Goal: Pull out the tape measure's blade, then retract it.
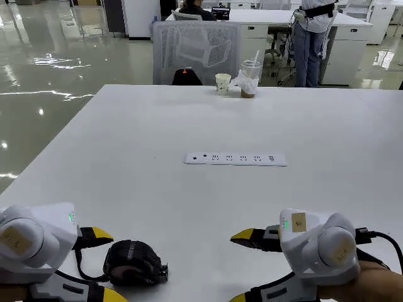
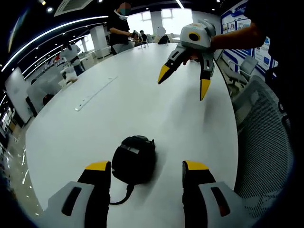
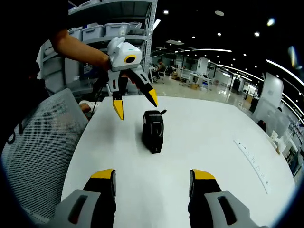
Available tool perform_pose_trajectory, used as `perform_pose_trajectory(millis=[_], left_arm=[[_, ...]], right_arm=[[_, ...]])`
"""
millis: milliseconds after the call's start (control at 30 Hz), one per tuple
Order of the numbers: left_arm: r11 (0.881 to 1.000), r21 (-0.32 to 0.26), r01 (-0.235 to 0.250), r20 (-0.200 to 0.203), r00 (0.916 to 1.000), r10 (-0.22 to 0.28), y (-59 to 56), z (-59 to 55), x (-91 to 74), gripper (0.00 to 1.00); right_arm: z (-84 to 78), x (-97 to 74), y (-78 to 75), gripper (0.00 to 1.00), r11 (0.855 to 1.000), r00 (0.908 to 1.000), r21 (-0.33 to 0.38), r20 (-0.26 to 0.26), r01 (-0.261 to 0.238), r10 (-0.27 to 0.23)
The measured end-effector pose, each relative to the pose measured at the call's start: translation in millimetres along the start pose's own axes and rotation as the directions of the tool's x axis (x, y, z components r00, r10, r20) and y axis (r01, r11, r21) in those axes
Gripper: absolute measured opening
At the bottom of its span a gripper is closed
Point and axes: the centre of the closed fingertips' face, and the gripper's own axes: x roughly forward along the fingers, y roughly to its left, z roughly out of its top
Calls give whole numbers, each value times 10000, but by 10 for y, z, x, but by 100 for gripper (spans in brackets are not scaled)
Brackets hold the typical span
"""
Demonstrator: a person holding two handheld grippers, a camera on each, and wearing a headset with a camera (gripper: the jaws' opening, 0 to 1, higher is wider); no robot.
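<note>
- The tape measure lies on the white table, at 7 o'clock in the head view.
- The left gripper has its jaws spread wide around it, not clamping it.
- The right gripper, at 5 o'clock, is also spread wide and holds nothing.

My left gripper, at the lower left of the head view, has a rounded white housing with a small green light and a tan sticker on its round end cap. Its black jaws end in yellow tips. My right gripper, lower right, matches it, with a square tan label on top and a black cable trailing off to the right edge.
</note>
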Motion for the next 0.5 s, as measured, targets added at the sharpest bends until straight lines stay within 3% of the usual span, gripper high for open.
perform_pose_trajectory(millis=[500], left_arm=[[9975,569,411,-635,9973,-374,164,-62,77,44]], right_arm=[[71,269,-37,50,9955,9969,-580,-290,-751,735]])
